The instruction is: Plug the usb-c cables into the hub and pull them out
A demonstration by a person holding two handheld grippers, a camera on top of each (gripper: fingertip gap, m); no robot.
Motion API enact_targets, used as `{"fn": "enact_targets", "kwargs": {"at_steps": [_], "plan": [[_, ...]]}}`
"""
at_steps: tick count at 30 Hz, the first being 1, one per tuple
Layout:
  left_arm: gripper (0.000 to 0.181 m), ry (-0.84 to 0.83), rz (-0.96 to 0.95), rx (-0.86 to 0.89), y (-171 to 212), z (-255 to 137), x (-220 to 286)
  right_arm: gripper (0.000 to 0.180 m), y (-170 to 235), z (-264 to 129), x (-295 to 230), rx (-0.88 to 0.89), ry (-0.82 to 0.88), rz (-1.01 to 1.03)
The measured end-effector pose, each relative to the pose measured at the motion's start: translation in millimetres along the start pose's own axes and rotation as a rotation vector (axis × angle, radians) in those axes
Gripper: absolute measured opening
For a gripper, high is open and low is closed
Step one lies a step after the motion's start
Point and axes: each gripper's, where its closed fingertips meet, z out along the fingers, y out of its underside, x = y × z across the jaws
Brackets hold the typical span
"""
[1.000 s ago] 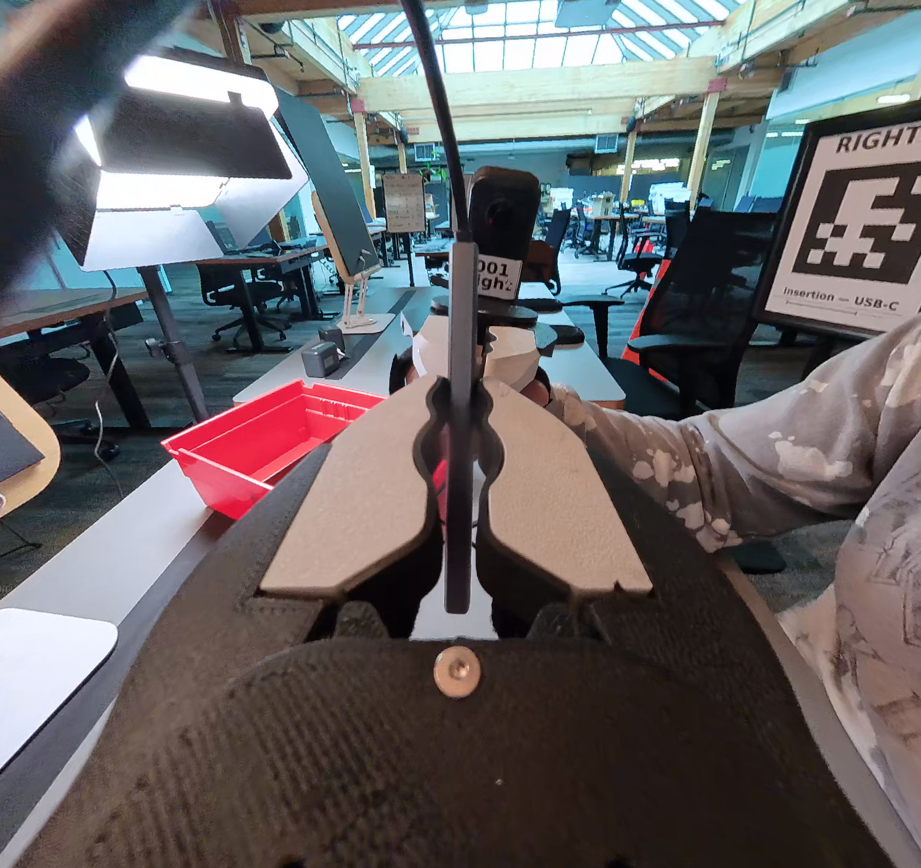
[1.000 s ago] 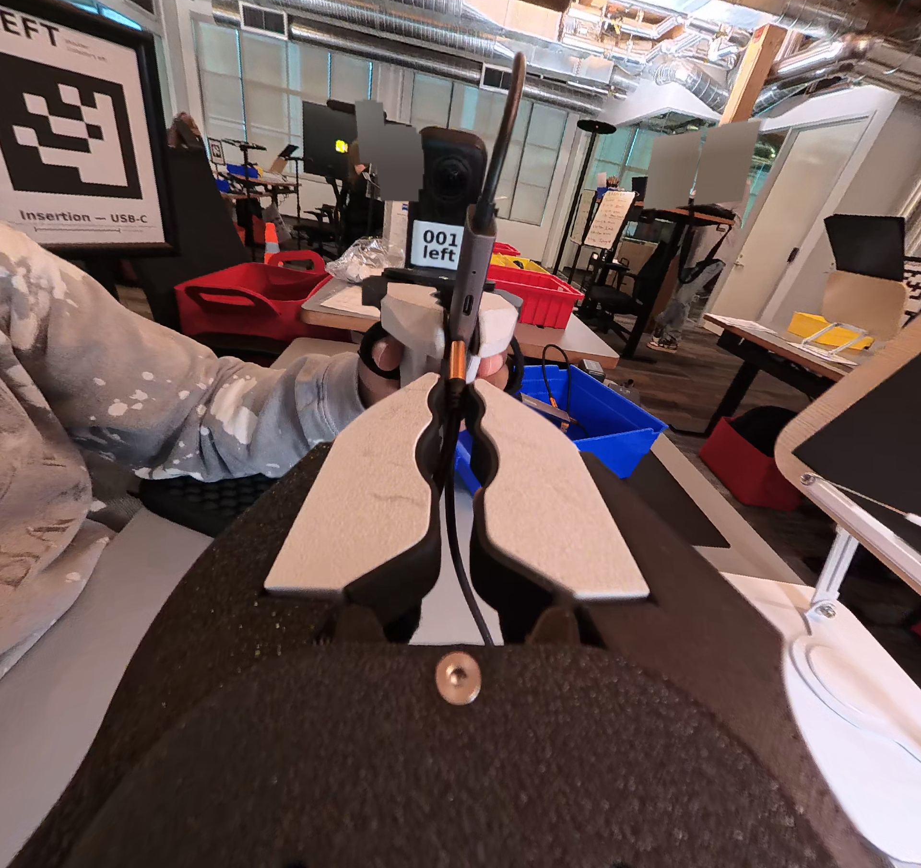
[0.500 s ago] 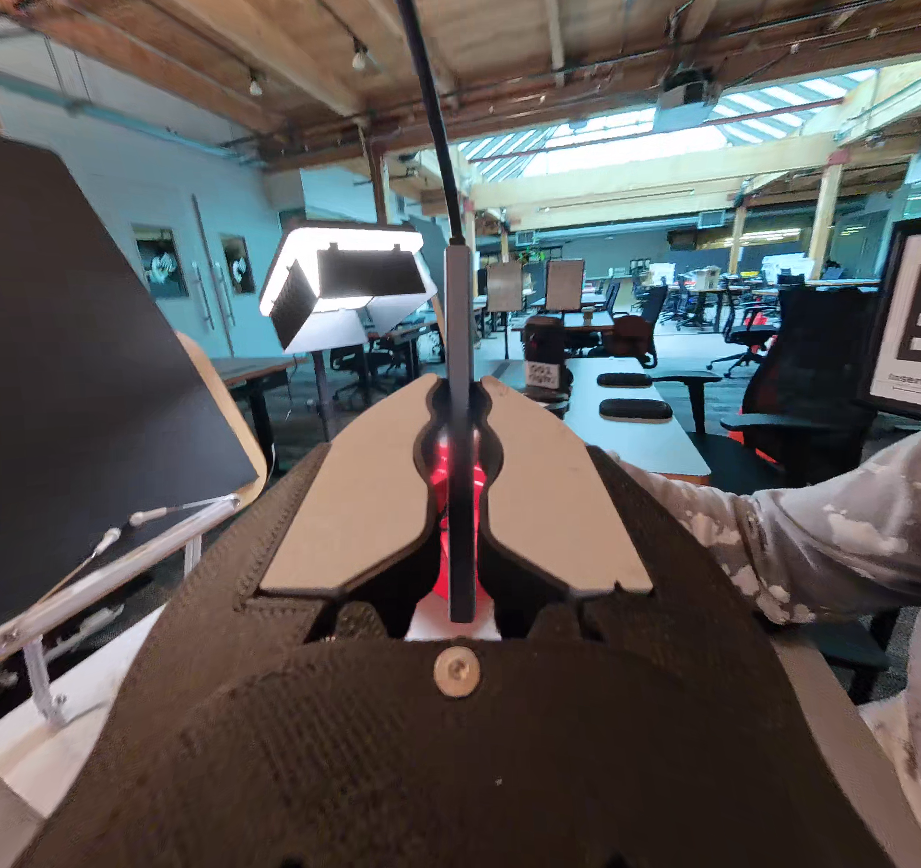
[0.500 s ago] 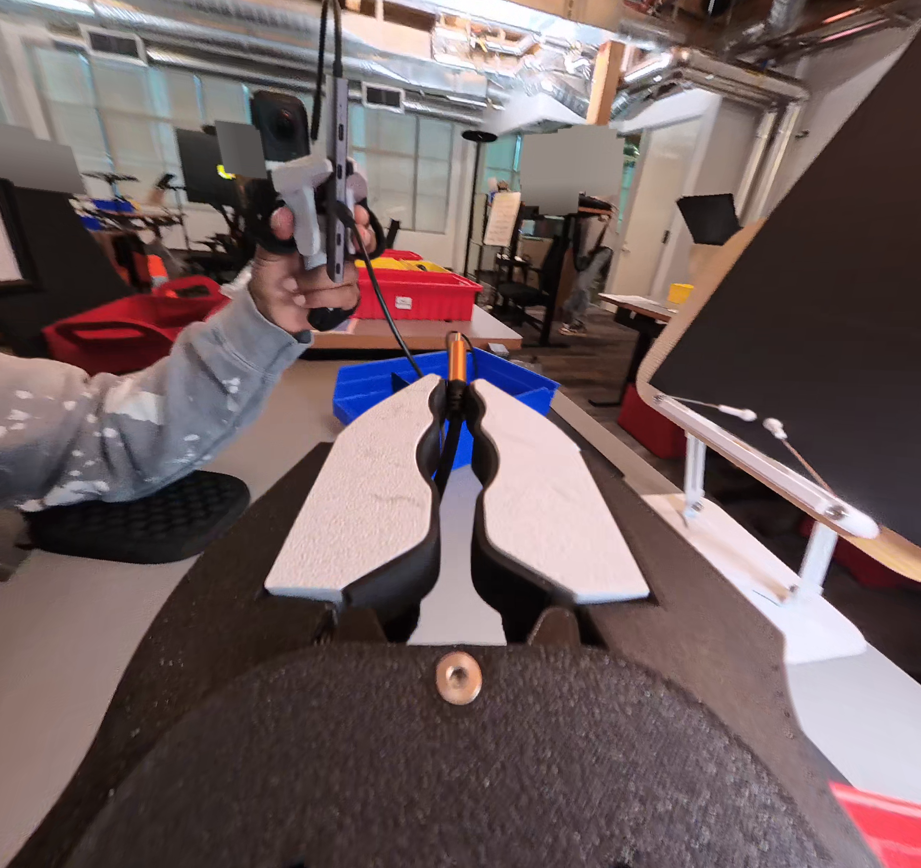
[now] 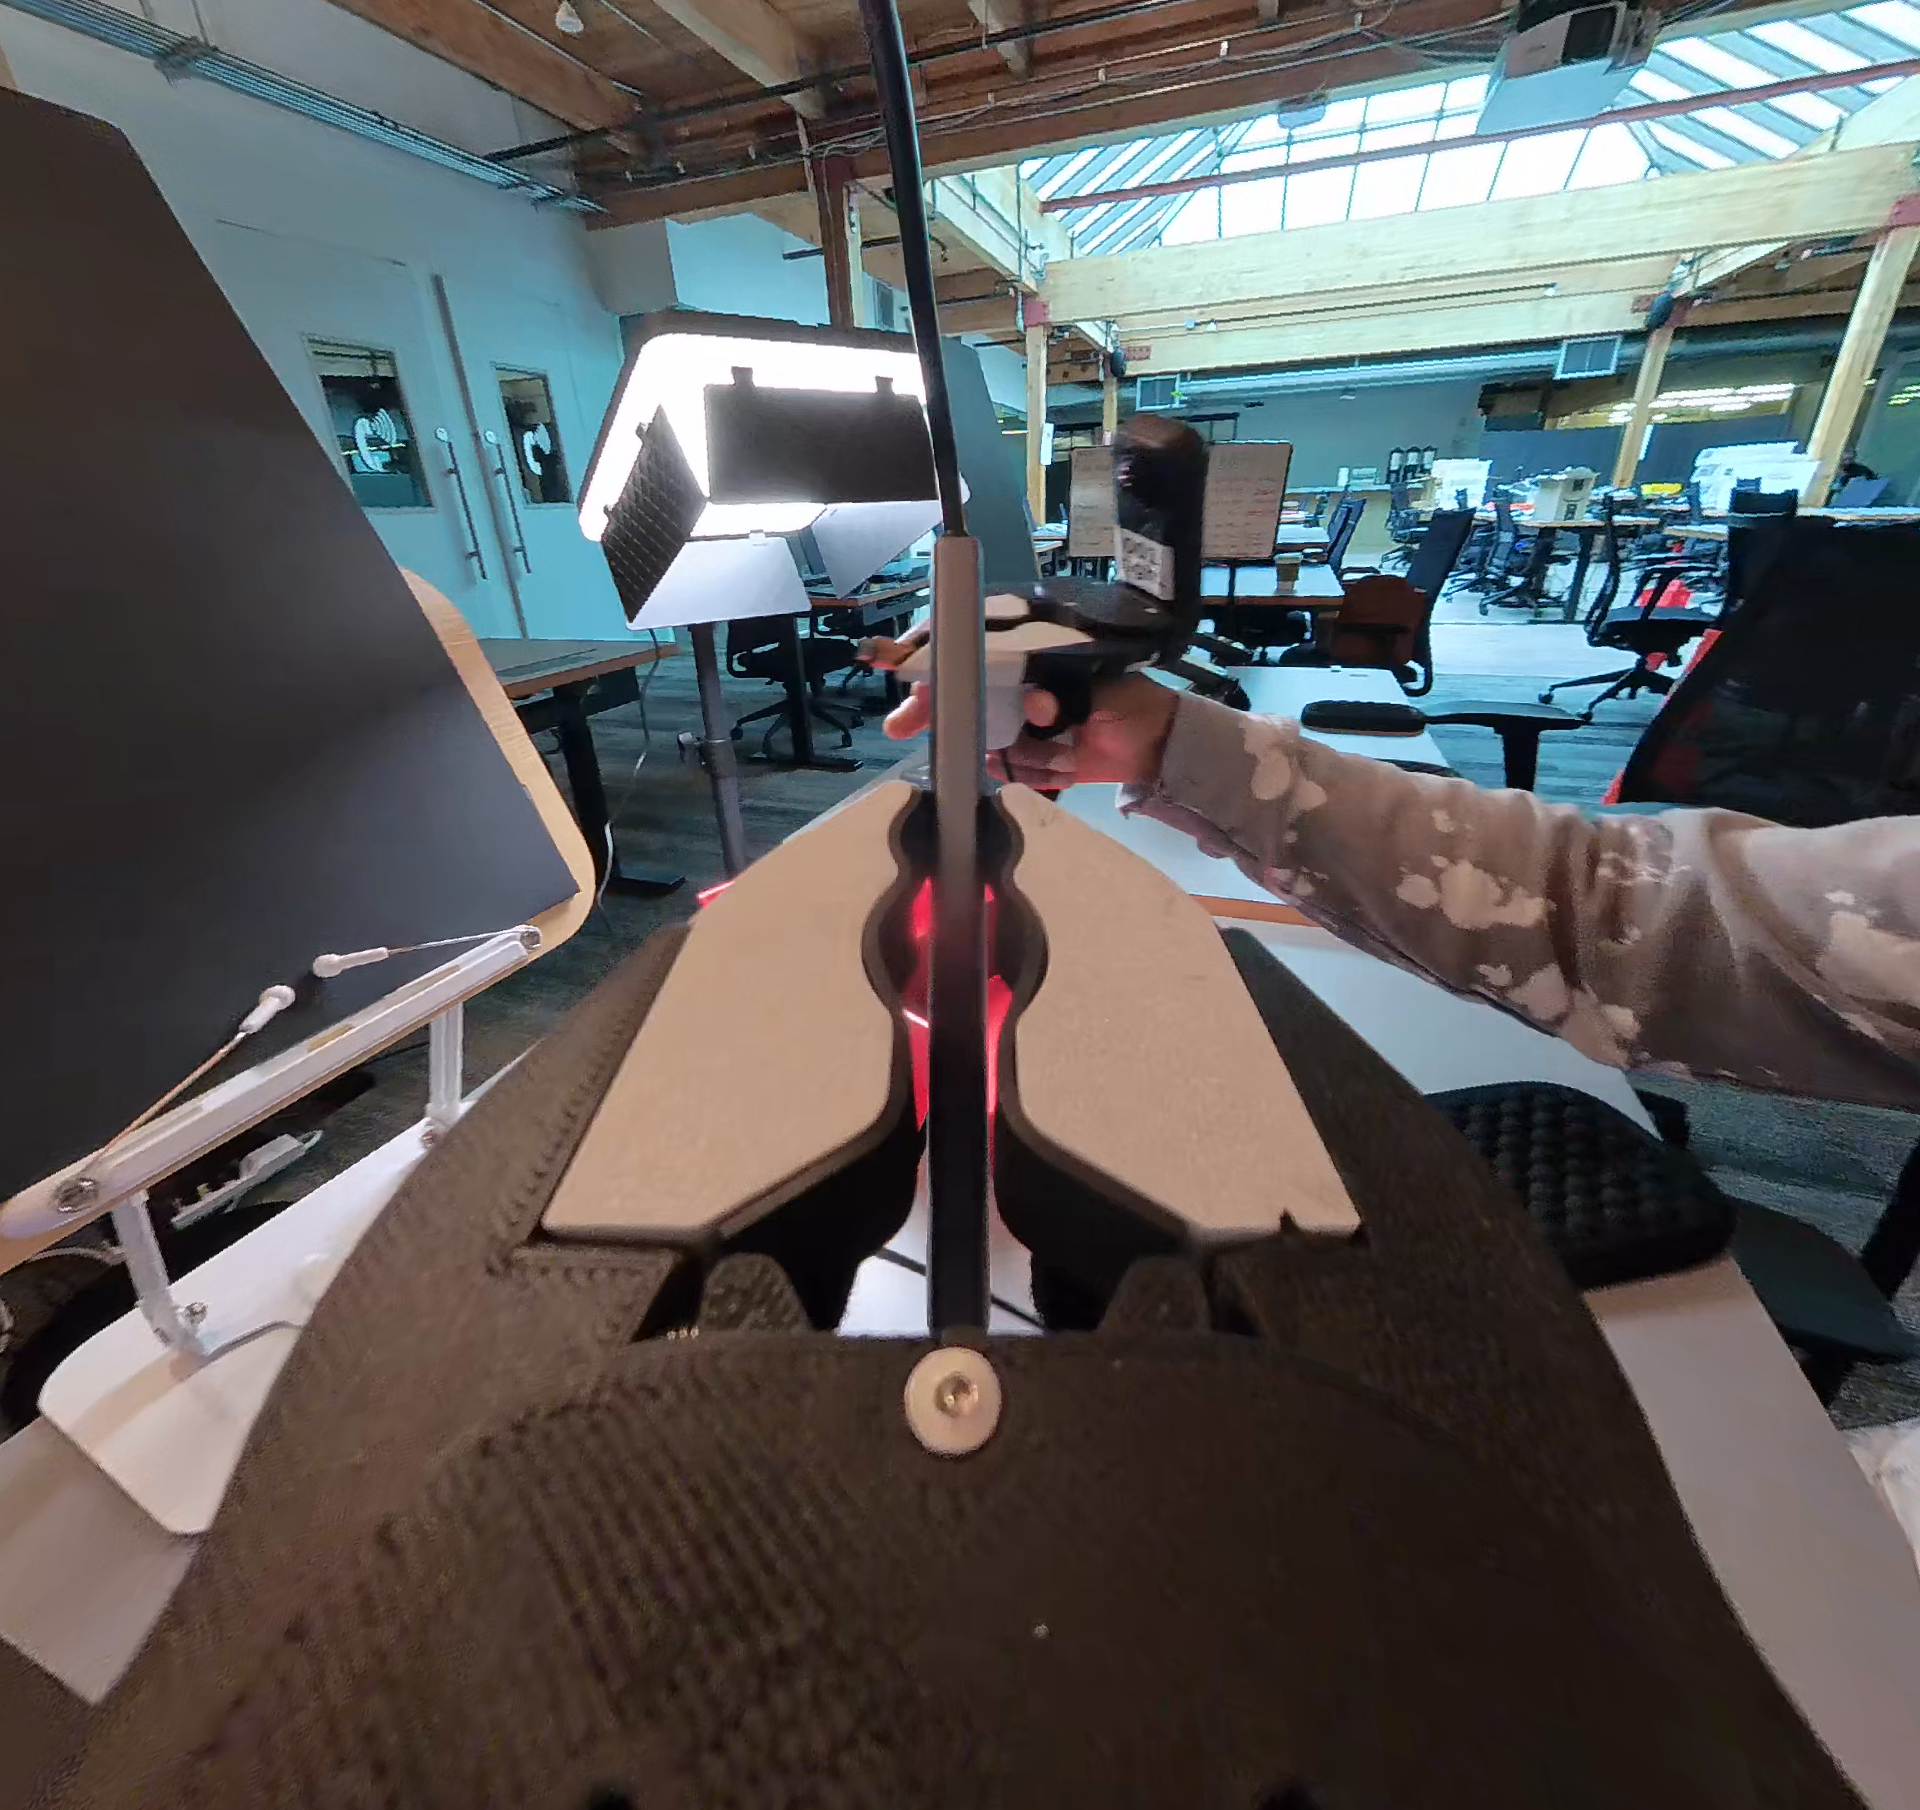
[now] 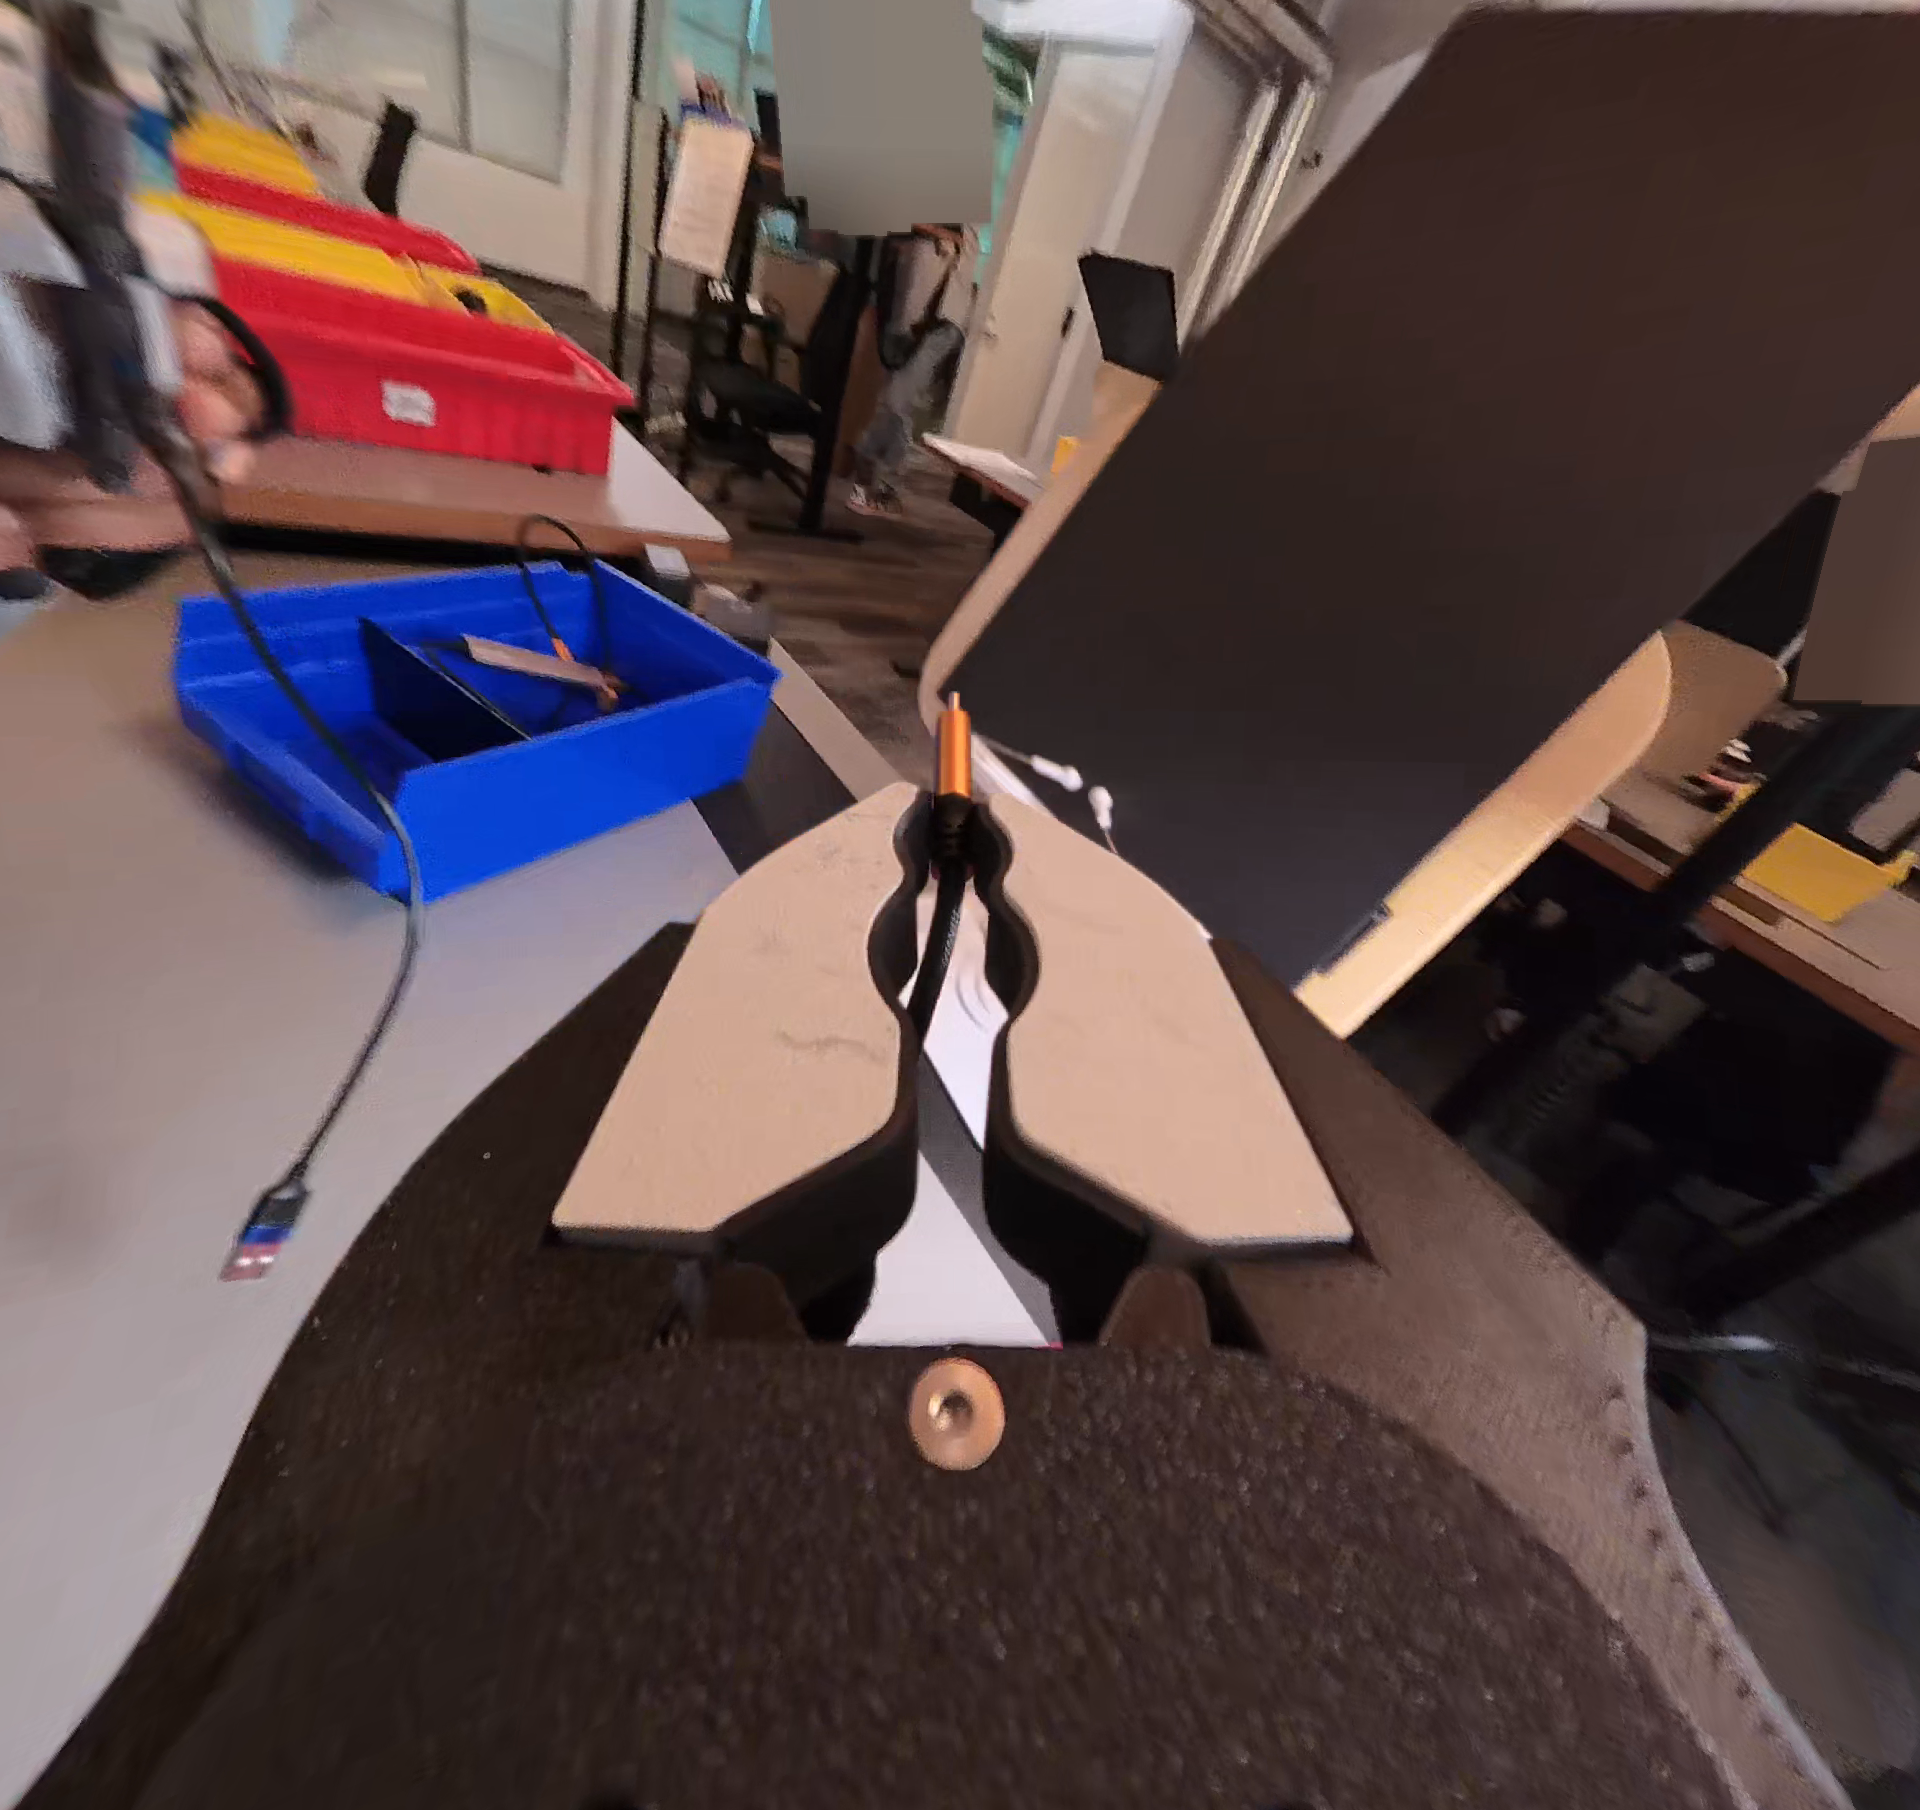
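Hub [image 5: 956, 929] left view, cable plug [image 6: 954, 758] right.

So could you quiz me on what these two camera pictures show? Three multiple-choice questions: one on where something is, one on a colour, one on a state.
1. Where does the loose plug on the black cord lie?
A. in the blue bin
B. on the grey table
C. on the floor

2. What colour is the sleeve of the usb-c plug in the right gripper?
A. orange
B. green
C. white

3. How is the hub held by the left gripper?
A. lying loose
B. clamped between shut fingers
C. hanging by tape

Answers: 1 B, it rests on the table beside the blue bin. 2 A, orange sticks out past the fingertips. 3 B, both fingers press its sides.
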Motion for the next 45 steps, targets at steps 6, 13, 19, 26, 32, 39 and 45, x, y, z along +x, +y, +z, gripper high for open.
{"fn": "enact_targets", "kwargs": {"at_steps": [6, 13, 19, 26, 32, 39, 45], "plan": [[0.01, 0.001, 0.014, -0.015, 4.3, 4.6, 2.1, 0.007, 88.8, -20.2, 8.0, -0.309, -0.012, 0.002], [0.01, 0.007, 0.027, -0.04, 11.2, 11.4, 4.5, 0.007, 186.8, -77.6, 1.5, -0.823, -0.069, -0.102], [0.01, 0.015, 0.018, -0.045, 14.2, 13.9, 4.7, 0.008, 227.6, -111.3, 5.5, -1.155, -0.066, -0.204], [0.01, 0.019, 0.021, -0.05, 15.7, 14.6, 6.5, 0.008, 258.8, -96.8, -6.0, -1.257, -0.123, -0.189], [0.01, 0.023, 0.014, -0.051, 17.0, 13.7, 5.0, 0.02, 258.4, -80.4, -7.1, -1.245, -0.122, -0.195], [0.01, 0.036, 0.011, -0.061, 20.8, 16.9, 7.8, 0.045, 202.7, -49.0, -7.4, -0.961, -0.057, -0.095], [0.01, 0.07, -0.019, -0.024, 18.9, 20.7, 13.6, 0.046, 99.8, -15.7, -34.7, -0.449, -0.061, 0.051]]}}
